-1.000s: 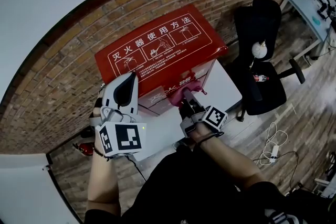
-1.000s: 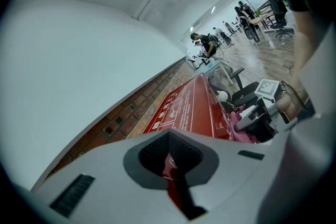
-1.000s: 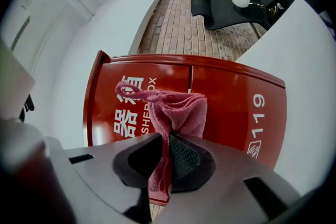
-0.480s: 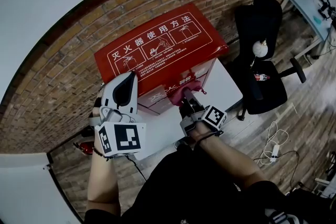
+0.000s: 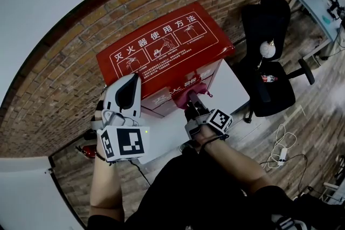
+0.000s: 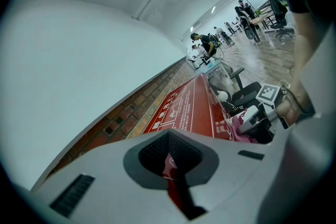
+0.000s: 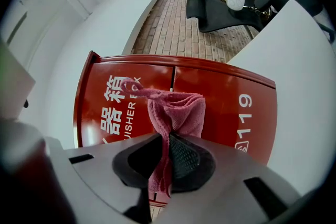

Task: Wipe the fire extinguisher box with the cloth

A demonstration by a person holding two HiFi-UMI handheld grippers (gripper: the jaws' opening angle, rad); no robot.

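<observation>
Right claw (image 7: pixel 168 153), cloth (image 7: pixel 177 110) at "119" box (image 7: pixel 226 99)

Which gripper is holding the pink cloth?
The right gripper: its fingers pinch the pink cloth before the red fire extinguisher box. The left gripper is shut, empty.

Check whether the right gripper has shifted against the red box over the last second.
No. The right gripper sits at the same spot on the front of the fire extinguisher box, just under the lid edge, jaws shut on the pink cloth.
</observation>
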